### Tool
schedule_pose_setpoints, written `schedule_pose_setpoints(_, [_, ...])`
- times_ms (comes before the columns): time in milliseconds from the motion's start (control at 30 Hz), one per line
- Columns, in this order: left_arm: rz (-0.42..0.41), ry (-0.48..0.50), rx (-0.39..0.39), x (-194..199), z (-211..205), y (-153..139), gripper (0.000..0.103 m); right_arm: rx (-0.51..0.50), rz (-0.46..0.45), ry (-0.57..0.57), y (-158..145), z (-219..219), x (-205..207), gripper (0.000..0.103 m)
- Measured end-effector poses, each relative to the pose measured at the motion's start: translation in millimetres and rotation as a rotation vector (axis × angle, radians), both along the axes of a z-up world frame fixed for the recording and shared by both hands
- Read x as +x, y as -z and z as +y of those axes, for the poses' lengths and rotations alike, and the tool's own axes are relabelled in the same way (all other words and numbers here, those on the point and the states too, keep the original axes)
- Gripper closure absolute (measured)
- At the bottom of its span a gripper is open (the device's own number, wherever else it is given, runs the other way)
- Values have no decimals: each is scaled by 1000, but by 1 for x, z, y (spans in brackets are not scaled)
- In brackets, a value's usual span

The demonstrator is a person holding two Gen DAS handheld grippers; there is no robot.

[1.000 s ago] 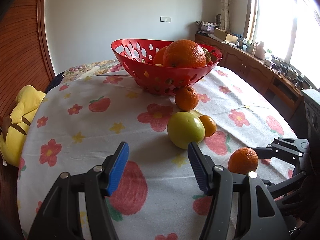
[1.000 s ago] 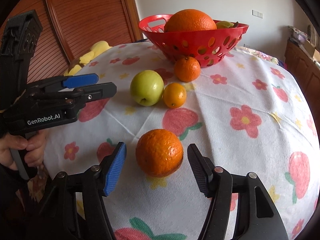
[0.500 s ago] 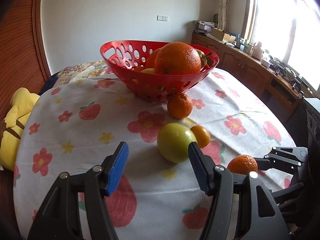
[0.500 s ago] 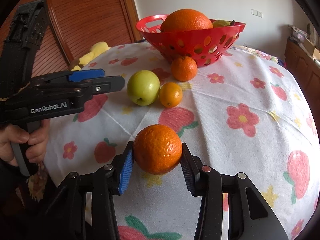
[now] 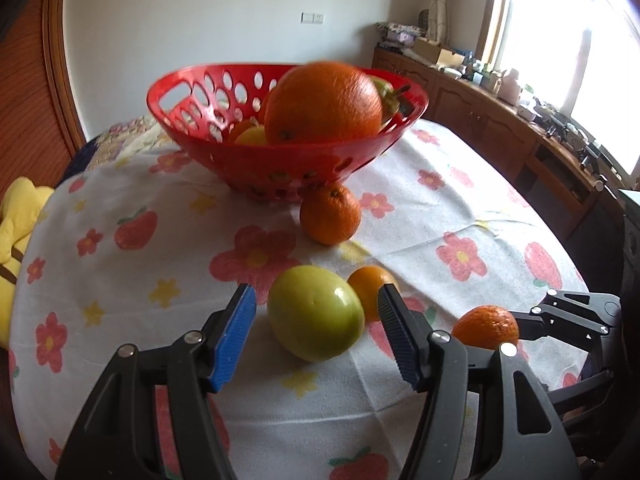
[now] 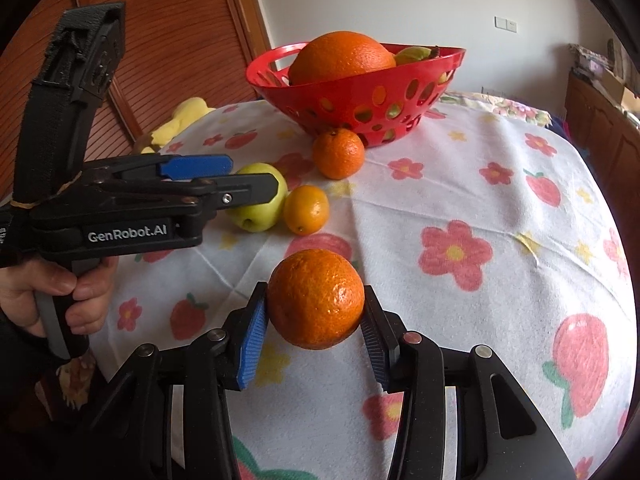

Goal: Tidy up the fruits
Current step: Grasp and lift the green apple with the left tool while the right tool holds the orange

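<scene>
Jaws first, left side: my left gripper (image 5: 316, 328) stands wide apart with the green apple (image 5: 315, 313) sitting on the cloth just between its blue pads, nothing touching it yet, and a small orange (image 5: 370, 290) tucked right against the apple on the side away from the basket's (image 5: 224, 156) open handle. On the right, my right gripper (image 6: 314, 330) is clamped on a mandarin (image 6: 316, 298), pads pressed on both flanks. Another mandarin (image 6: 338, 153) rests against the foot of the basket. To do this well, I'd judge, I want the pads square across the apple's widest part before squeezing, and I should slide in without nudging that small orange, or it rolls. The big orange (image 5: 324, 102) is already piled high in the basket, so drops need a low spot. What lies under it I can't make out, and whether the held mandarin is clear of the tablecloth (image 6: 480, 208) is hard to tell.
</scene>
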State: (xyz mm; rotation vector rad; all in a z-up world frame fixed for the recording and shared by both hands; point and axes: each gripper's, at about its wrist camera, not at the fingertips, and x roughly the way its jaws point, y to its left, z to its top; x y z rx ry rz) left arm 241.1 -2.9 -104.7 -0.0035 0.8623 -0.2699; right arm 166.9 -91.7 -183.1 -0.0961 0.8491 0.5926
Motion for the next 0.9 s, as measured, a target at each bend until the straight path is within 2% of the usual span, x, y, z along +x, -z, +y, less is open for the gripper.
schedule_pose_setpoints(167, [23, -10, -17, 0, 2, 7, 40, 0, 4, 11, 4, -2, 2, 58])
schedule_pose_setpoints(367, [32, 3, -1, 0, -1, 9, 42, -3, -20, 37, 4, -5, 2, 58])
schedule_pose_setpoints(500, [33, 6, -2, 1, -2, 8, 51, -6, -13, 50, 10, -8, 4, 58])
schedule_pose_setpoints(900, [19, 17, 21, -9, 2, 6, 52, -27, -36, 68, 11, -6, 6, 58])
